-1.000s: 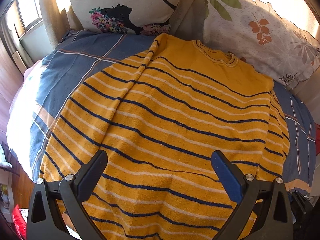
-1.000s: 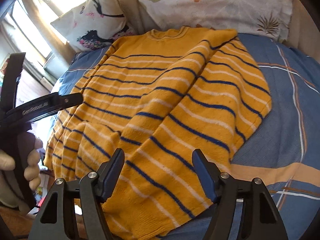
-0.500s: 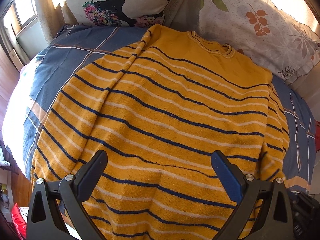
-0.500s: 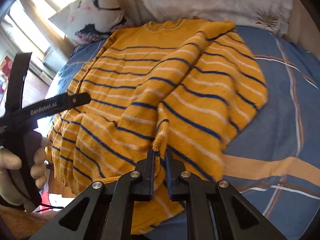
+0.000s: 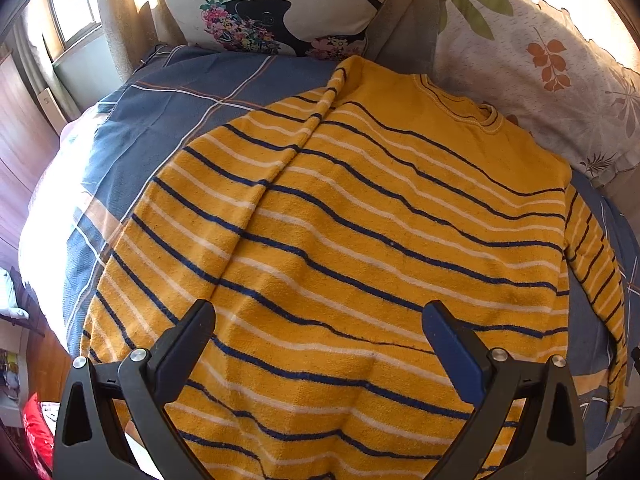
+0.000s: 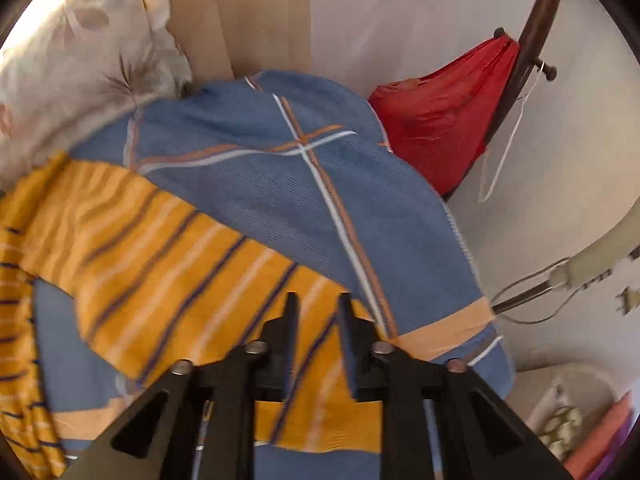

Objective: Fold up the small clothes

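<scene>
A yellow sweater (image 5: 360,220) with navy and white stripes lies flat on the blue checked bed sheet (image 5: 180,120), neck towards the pillows. My left gripper (image 5: 320,332) hovers open over its lower body, with nothing between its fingers. In the right wrist view the sweater's sleeve (image 6: 180,260) stretches sideways across the sheet (image 6: 320,180), away from the body at the left edge. My right gripper (image 6: 318,308) stands over the sleeve's cuff end. Its jaws are opening, with the sleeve fabric showing in the narrow gap between them. That view is blurred by motion.
Two pillows (image 5: 280,12) (image 5: 540,60) lean at the head of the bed. A red bag (image 6: 440,120) hangs from a dark stand by the white wall beyond the bed's right edge. A window is at the far left. Clutter lies on the floor on both sides.
The right gripper shut on the folded-in sleeve, swung right and drew the sleeve out across the sheet; its jaws now stand apart. The left gripper has drifted slightly lower.
</scene>
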### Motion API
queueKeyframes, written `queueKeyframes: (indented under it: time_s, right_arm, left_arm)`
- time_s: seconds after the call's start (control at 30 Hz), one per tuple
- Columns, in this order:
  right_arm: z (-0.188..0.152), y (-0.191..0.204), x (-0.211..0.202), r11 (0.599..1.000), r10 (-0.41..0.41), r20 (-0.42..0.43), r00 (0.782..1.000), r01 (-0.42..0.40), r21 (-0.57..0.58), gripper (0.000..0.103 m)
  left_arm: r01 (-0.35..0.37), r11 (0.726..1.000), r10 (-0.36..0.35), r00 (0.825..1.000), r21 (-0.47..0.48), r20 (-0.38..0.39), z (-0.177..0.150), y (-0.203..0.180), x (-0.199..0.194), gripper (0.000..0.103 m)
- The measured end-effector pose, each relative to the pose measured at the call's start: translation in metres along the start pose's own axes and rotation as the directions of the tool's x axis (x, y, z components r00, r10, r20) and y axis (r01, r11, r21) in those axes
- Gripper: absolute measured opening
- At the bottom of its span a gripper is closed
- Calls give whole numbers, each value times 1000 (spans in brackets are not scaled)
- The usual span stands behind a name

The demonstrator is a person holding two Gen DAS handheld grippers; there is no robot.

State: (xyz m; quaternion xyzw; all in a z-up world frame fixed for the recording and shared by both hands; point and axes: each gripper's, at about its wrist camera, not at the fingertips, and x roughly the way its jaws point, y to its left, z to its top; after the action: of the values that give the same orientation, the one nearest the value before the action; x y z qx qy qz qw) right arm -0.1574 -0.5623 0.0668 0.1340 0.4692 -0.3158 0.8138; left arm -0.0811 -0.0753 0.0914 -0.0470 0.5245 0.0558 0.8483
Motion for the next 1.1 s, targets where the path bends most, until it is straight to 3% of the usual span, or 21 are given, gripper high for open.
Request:
queueKeyframes:
  time_s: [0.13,0.2,0.27,0.33,0.47,0.53,0.6,0.7,0.77,0.87,0.93,1.0,1.07,1.1]
  right_arm:
    - [1,32,-18,990,141,66,988,-139,-27,50]
    - [7,56,-25,973,227,78,971,-223,-54,61]
    - [7,90,-31,958,276,66,959,-268,-106,71]
    - [2,124,-27,927,336,6,942,-329,-181,71]
    - [-17,185,-34,883,364,-69,929,-367,-293,71]
    - [-26,204,-39,875,374,-105,922,-388,-290,71]
    - [-31,219,-41,859,406,-136,904,-428,-280,71]
    - [-41,242,-46,856,388,-136,911,-412,-312,71]
    - [-48,255,-49,856,383,-143,913,-409,-316,71]
    - [-53,263,-47,857,385,-158,909,-416,-306,71]
    - [-57,272,-45,861,372,-162,914,-405,-307,71]
    - [-59,281,-45,865,367,-165,915,-402,-302,71]
    - [-59,288,-46,868,363,-164,917,-397,-298,71]
    - [-59,291,-46,869,360,-163,919,-394,-299,71]
  left_arm:
    - [-64,998,66,997,-28,44,6,36,-5,103]
    - [-112,993,114,991,-33,70,9,61,-7,103]
    - [-156,987,158,985,-31,73,12,89,-3,103]
    - [-158,986,160,986,-44,48,13,115,4,103]
    - [-23,1000,23,1000,-8,1,1,141,10,101]
    - [56,998,-55,998,42,-35,-8,147,11,90]
    - [116,991,-111,991,73,-69,-18,154,11,77]
    - [219,970,-204,970,103,-135,-32,159,11,68]
    - [281,949,-256,951,144,-172,-41,158,10,68]
    - [286,929,-242,949,234,-199,-52,152,10,68]
    - [280,918,-222,950,279,-221,-54,150,17,54]
    - [270,916,-206,951,297,-231,-49,155,24,26]
    - [263,922,-199,951,285,-236,-39,162,28,7]
    - [282,927,-221,943,248,-248,-31,171,32,7]
